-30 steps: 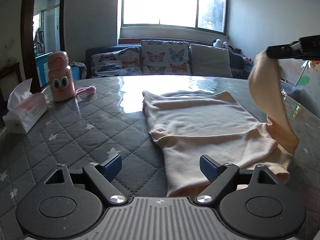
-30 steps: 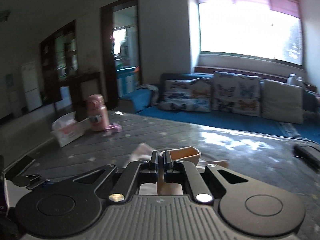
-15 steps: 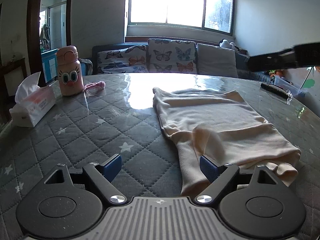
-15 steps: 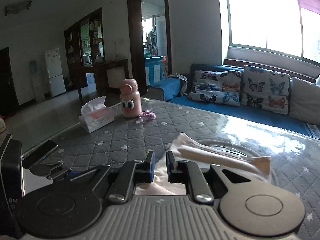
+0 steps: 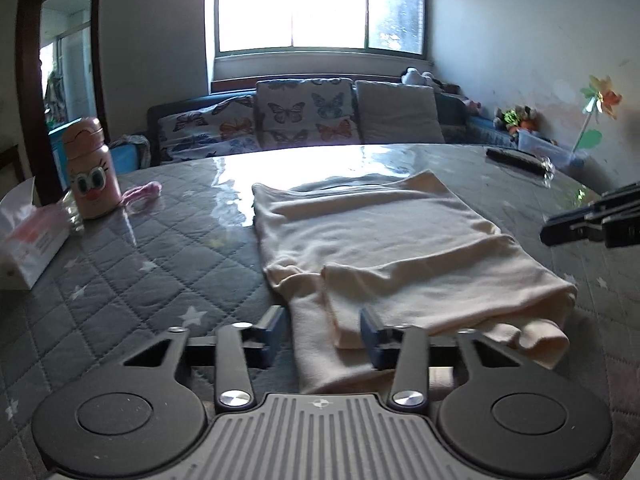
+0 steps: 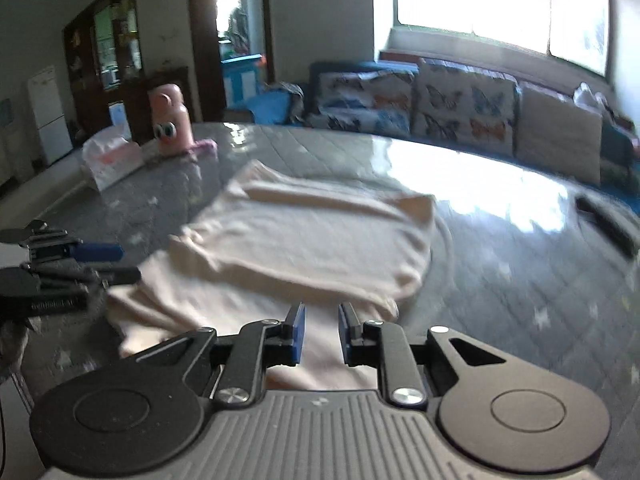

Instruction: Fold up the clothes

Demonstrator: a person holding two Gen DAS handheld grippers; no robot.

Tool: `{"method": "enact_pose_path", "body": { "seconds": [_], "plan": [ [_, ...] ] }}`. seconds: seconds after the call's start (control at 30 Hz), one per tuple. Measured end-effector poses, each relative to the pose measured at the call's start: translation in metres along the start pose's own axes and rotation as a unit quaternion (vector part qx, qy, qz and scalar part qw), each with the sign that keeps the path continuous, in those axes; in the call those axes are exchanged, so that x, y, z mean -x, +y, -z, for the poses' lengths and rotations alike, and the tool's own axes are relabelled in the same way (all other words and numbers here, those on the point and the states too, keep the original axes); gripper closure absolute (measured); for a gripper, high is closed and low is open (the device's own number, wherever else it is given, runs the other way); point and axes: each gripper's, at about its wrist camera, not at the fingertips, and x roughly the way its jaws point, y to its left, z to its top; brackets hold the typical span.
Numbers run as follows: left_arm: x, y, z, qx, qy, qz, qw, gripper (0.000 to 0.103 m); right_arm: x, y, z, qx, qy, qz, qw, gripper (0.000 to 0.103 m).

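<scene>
A cream garment (image 5: 380, 248) lies partly folded on the grey quilted table, with a sleeve folded over its near part. My left gripper (image 5: 322, 334) is open, low over the garment's near edge, with cloth between its fingers but not gripped. My right gripper (image 6: 321, 334) is open a little, empty, just above the garment's near right edge (image 6: 304, 248). The right gripper also shows at the right of the left wrist view (image 5: 592, 224). The left gripper shows at the left of the right wrist view (image 6: 72, 264).
A pink cartoon bottle (image 5: 91, 176) and a tissue pack (image 5: 28, 236) stand at the table's left. A pink hair tie (image 5: 142, 192) lies beside the bottle. A dark remote (image 5: 516, 160) lies at the far right. A sofa with butterfly cushions (image 5: 304, 116) is behind the table.
My right gripper let go of the sleeve, which now lies folded over the garment, then dropped low to the table's right side. My left gripper moved closer over the near edge.
</scene>
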Motion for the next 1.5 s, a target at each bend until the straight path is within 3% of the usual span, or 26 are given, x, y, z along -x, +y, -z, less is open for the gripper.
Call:
{"method": "enact_pose_path", "body": {
  "seconds": [0.5,0.87,1.27,1.4,1.5],
  "plan": [
    [-0.015,-0.018,0.0,-0.033,0.028,0.004,0.9991,0.098,-0.016,-0.018,0.035,-0.026,0.035,-0.015,0.999,0.085],
    [-0.003,-0.014,-0.024,-0.038,0.015,0.011,0.9991,0.096,-0.024,-0.018,0.0,-0.003,0.004,-0.02,1.0,0.085],
    [-0.06,-0.012,-0.037,-0.023,0.042,0.017,0.9987,0.095,-0.064,-0.029,-0.002,-0.029,0.023,-0.021,0.999,0.085],
    [-0.067,-0.005,-0.032,-0.014,0.054,0.015,0.9983,0.095,-0.064,-0.03,-0.001,-0.027,0.024,-0.023,0.999,0.085],
    [-0.06,-0.006,-0.034,-0.017,0.043,0.02,0.9988,0.095,-0.061,-0.026,-0.005,-0.021,0.014,-0.026,0.999,0.083]
  ]
}}
